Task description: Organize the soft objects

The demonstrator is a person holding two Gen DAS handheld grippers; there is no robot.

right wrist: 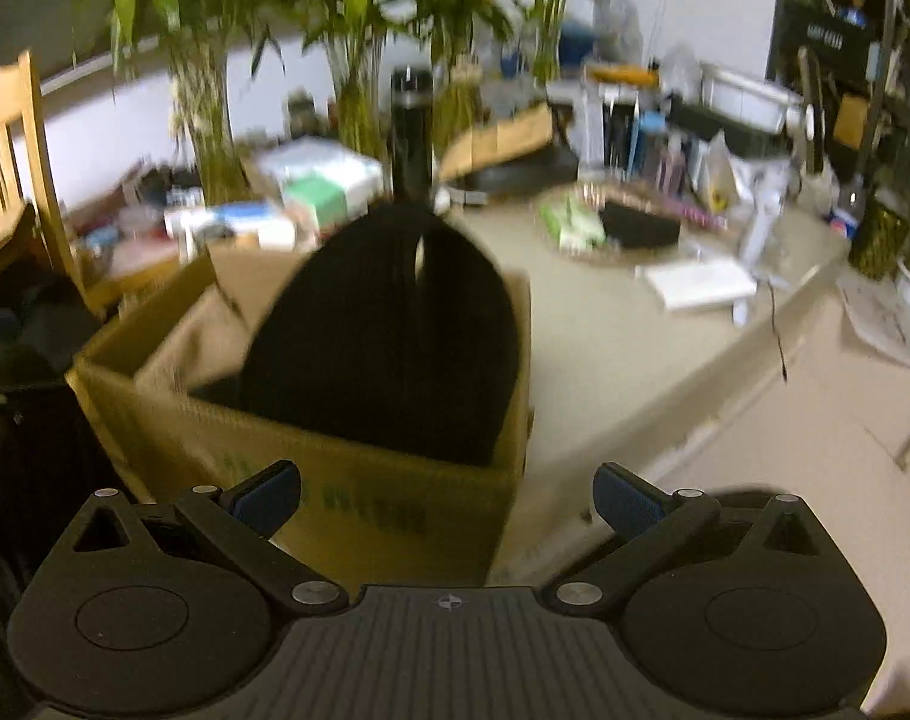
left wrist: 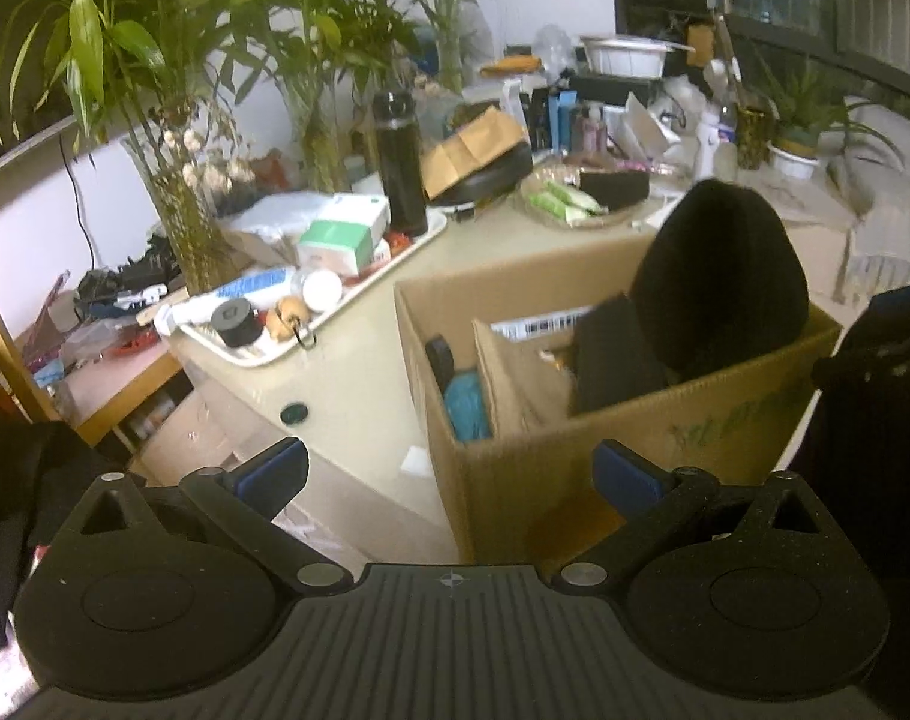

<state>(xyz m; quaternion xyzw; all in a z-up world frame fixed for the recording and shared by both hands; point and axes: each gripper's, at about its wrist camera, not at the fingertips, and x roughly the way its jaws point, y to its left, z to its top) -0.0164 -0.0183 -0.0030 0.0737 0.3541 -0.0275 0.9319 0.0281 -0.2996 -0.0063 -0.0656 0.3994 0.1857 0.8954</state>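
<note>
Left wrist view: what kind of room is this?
Probably a lived-in home or small office room, not a lab. A cluttered table holds a cardboard box of soft things, a tray of toiletries and a black flask, with vases of lucky bamboo behind.

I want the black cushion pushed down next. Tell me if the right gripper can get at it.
Probably yes. The black cushion stands out above the cardboard box rim, and the right gripper faces it with jaws open and empty. Only the box's near wall lies between, below the cushion's top.
</note>
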